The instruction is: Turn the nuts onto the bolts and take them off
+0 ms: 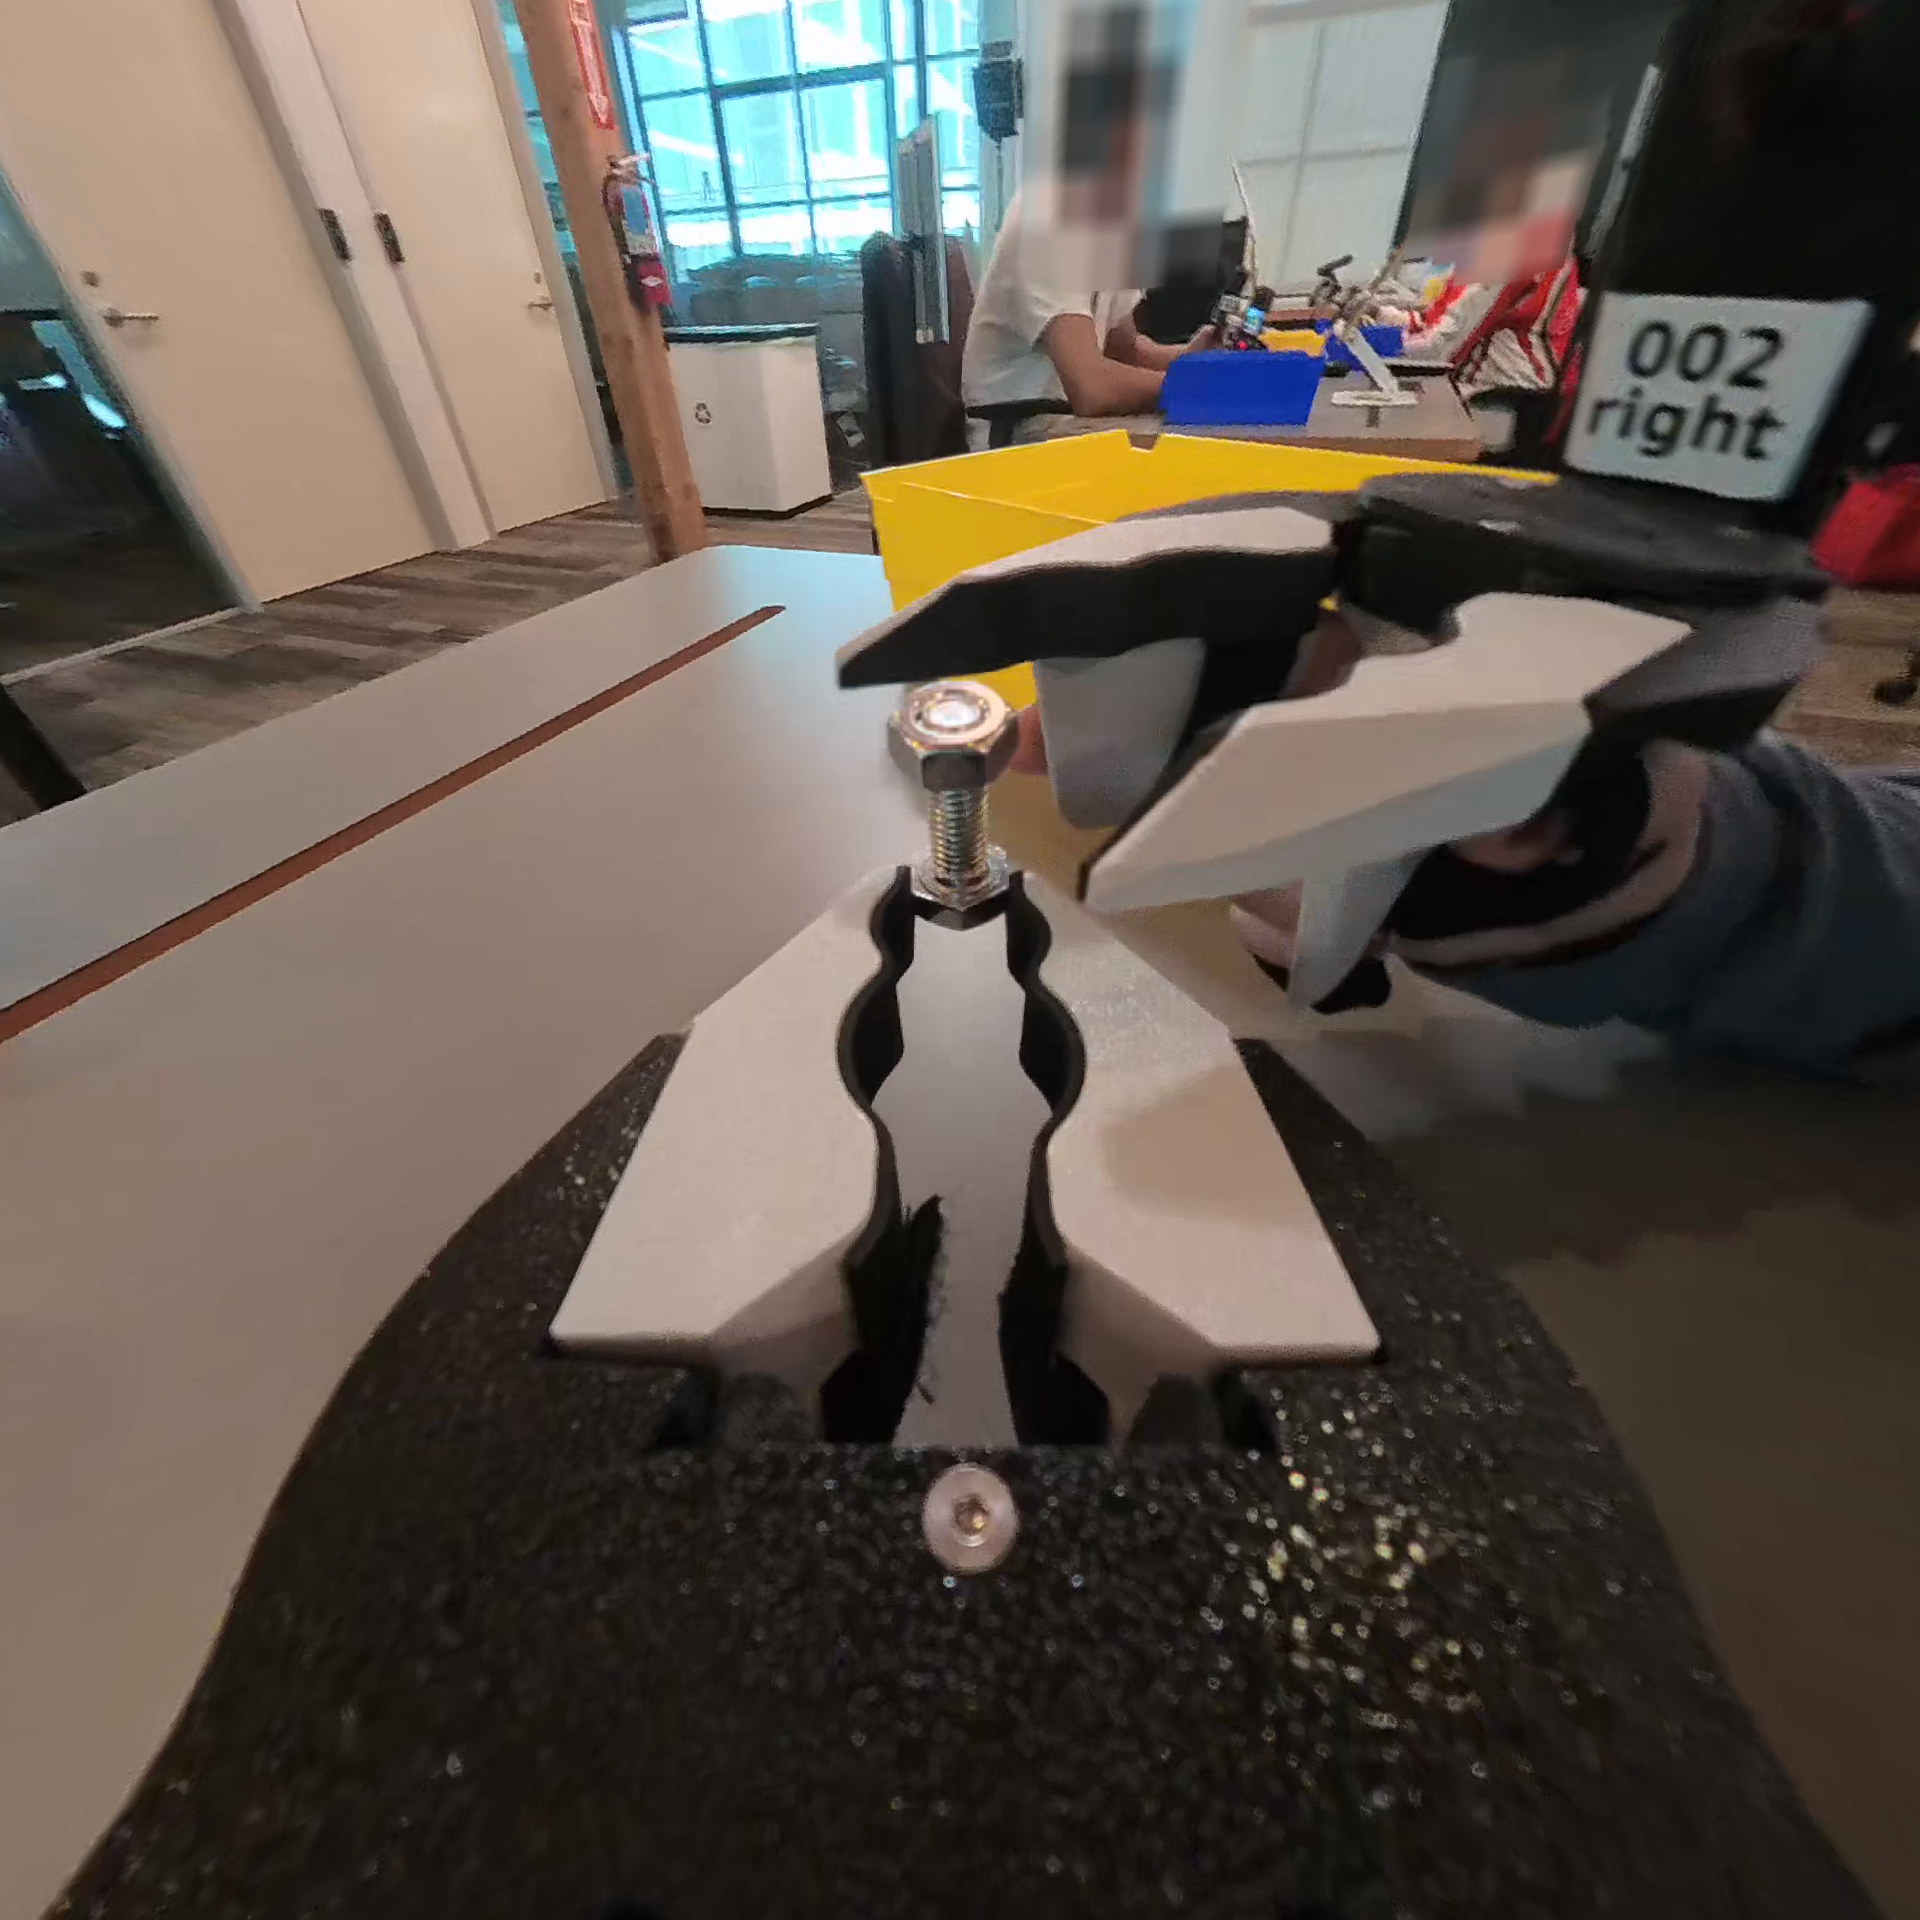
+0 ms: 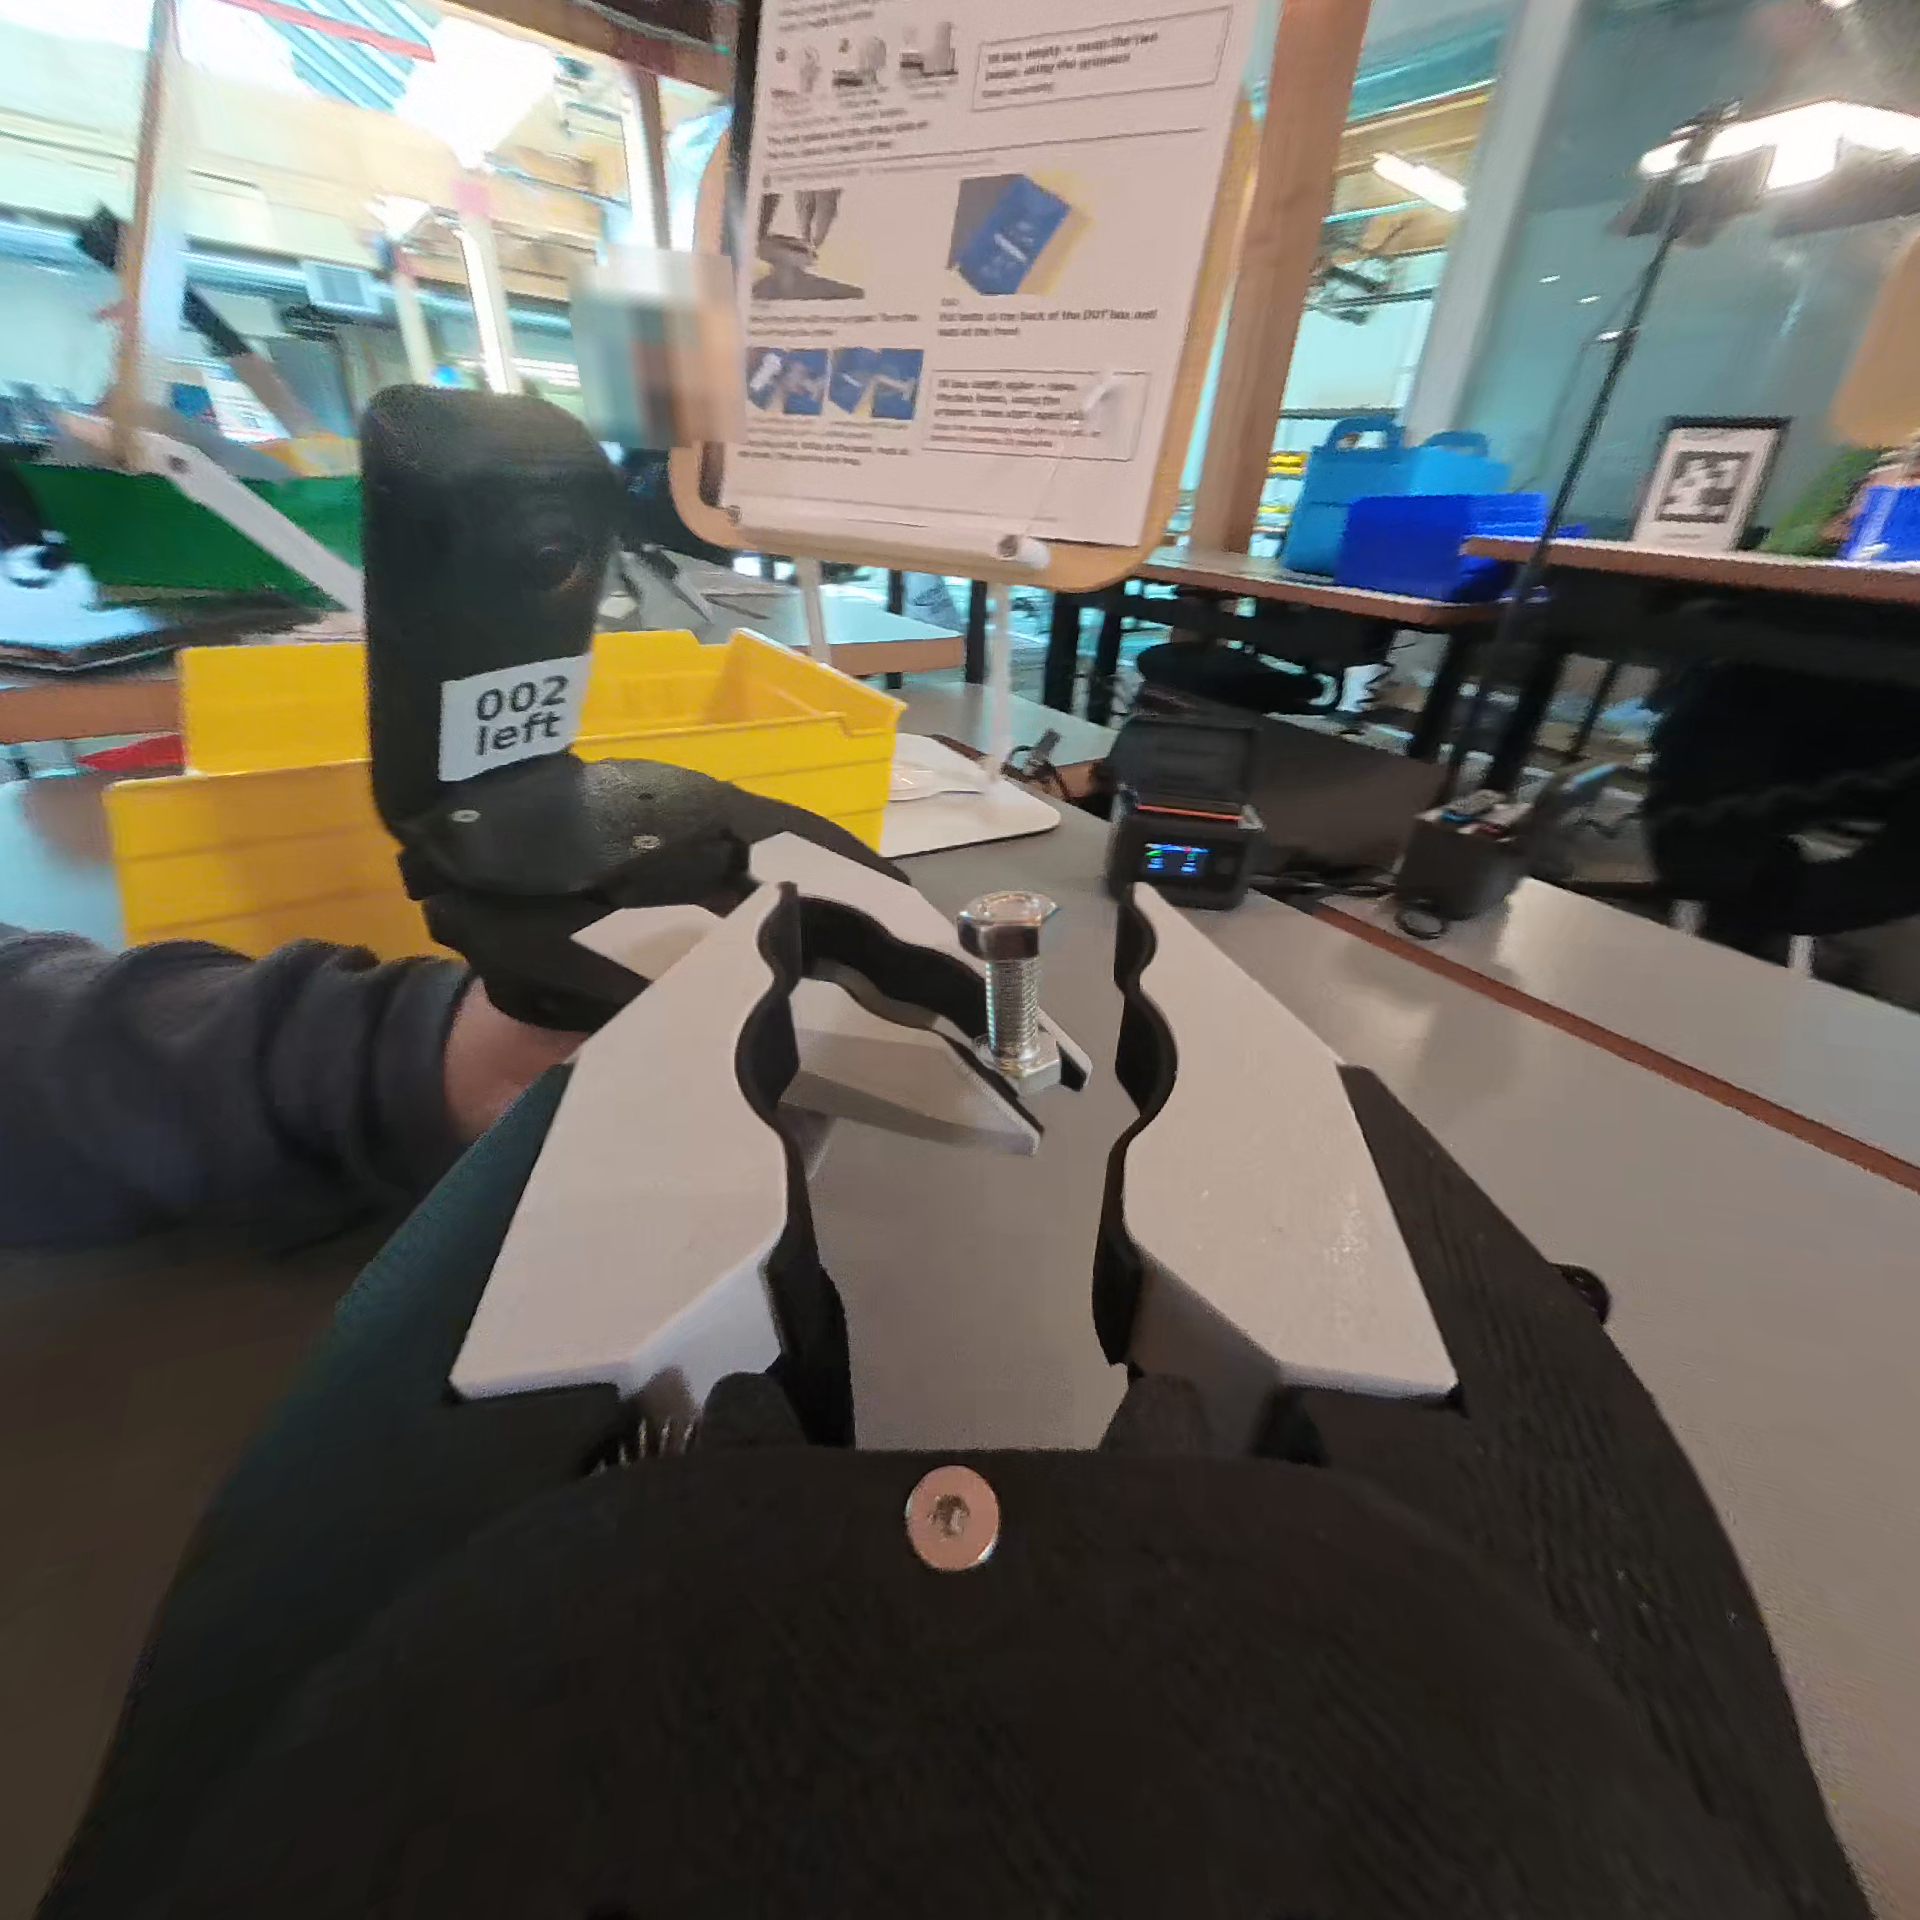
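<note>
With nut (image 1: 958, 891) pinched in left jaws, bolt (image 1: 954, 790) upright, apparently between parted right jaws.

Your left wrist camera sits low behind the left gripper (image 1: 958, 899), looking forward along its fingers, close on the bolt (image 1: 953, 805) standing at their tips. Past the bolt it faces the yellow bin (image 1: 997, 499), and the right gripper (image 1: 956, 748) comes in from the right of the bolt. Your right wrist camera sits behind the right gripper (image 2: 956, 945), a little higher, looking down its fingers at the same bolt (image 2: 1010, 992) from another side; the left gripper (image 2: 1023, 1081) enters from the left of the bolt, the yellow bin (image 2: 727, 727) behind it. Both views share the bolt, the bin, the grey table (image 1: 468, 831) and each other's gripper
</note>
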### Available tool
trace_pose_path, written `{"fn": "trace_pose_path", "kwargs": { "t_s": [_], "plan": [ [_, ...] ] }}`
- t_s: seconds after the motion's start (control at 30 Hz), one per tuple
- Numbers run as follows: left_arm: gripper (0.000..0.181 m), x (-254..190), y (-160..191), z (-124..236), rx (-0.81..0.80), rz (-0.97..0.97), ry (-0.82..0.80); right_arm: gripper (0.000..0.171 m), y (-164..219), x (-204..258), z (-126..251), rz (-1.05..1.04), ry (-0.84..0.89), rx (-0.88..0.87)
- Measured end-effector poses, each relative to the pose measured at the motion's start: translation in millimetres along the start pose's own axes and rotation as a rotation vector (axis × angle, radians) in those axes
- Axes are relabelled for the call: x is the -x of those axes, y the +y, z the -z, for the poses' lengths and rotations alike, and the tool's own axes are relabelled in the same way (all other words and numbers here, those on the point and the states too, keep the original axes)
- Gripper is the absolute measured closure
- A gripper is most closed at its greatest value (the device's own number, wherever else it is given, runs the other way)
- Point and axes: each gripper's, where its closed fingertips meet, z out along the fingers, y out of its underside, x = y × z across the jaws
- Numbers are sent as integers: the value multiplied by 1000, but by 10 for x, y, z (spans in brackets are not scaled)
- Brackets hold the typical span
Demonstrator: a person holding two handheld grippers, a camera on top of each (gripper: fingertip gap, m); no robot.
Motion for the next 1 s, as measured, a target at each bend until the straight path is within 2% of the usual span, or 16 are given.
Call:
{"fn": "trace_pose_path", "kwargs": {
  "t_s": [0.13,0.23,0.33,0.43,0.5,0.57,0.6,0.67,0.73,0.83,0.9,0.97,1.0],
  "plan": [
    [166,28,45,-1,36,-38,-16,117,65,94,39,41,-101,59],
    [166,186,31,71,18,34,-44,126,50,68,92,16,-133,60],
    [166,45,59,38,46,9,41,105,61,47,55,26,-104,61],
    [166,-170,155,-61,103,-47,109,99,133,143,11,74,-127,91],
    [166,-134,185,-61,117,-38,93,107,193,201,19,78,-170,125],
    [166,17,200,-22,111,23,48,126,168,227,70,47,-221,118],
    [166,75,185,3,97,58,41,127,150,207,82,32,-222,109],
    [166,120,161,32,81,70,37,124,147,148,82,29,-196,105],
    [166,60,175,20,85,57,70,108,141,100,60,37,-156,90],
    [166,-101,216,-35,111,11,130,95,177,106,28,21,-156,99],
    [166,-117,224,-51,117,-1,124,99,201,152,34,18,-188,113],
    [166,-10,234,-23,117,21,82,111,194,180,63,10,-220,117],
    [166,77,236,2,112,45,51,123,178,192,92,0,-243,115]
  ]
}}
